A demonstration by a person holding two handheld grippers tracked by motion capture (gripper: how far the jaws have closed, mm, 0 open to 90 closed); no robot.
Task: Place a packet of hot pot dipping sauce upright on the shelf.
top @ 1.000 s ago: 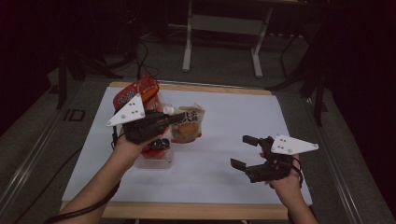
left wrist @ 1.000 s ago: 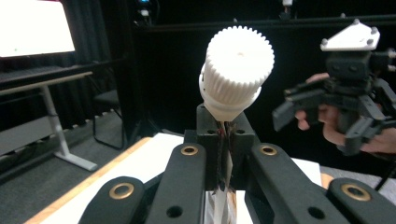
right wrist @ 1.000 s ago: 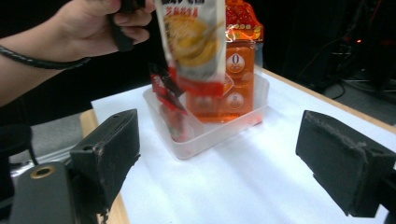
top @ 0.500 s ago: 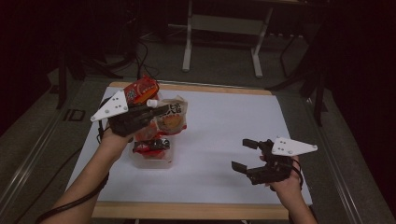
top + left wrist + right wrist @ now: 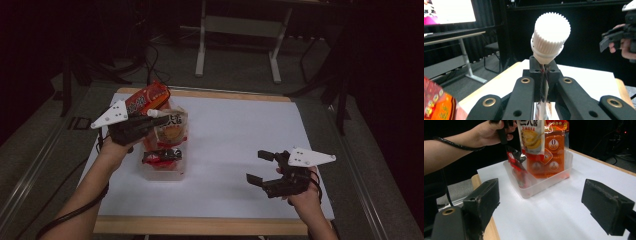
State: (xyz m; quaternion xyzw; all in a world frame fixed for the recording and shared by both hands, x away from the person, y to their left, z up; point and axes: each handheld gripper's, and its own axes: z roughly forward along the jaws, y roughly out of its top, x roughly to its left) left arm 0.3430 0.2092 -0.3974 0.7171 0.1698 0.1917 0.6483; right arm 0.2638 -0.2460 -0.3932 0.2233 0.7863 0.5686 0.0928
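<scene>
On the white surface [image 5: 240,140] in a dark room, the left hand-held gripper [image 5: 150,119] clamps a white-capped spouted pouch [image 5: 171,127] over a clear plastic tub [image 5: 162,172] near the left edge; the right hand-held gripper [image 5: 261,167] gapes wide, holding nothing.

We couldn't read the print on the pale spouted food pouch with the white ribbed cap [image 5: 170,127]; from above it was too small, and in the right gripper view [image 5: 531,135] the top edge chopped off its cap. The left gripper view buried most of that pouch behind the black jaws. The orange-red snack bag [image 5: 147,97] got cut by the corner there [image 5: 439,106]. The small dark red packet [image 5: 516,161] in the clear plastic tub [image 5: 544,183] was crumpled and its label was unreadable to us.
</scene>
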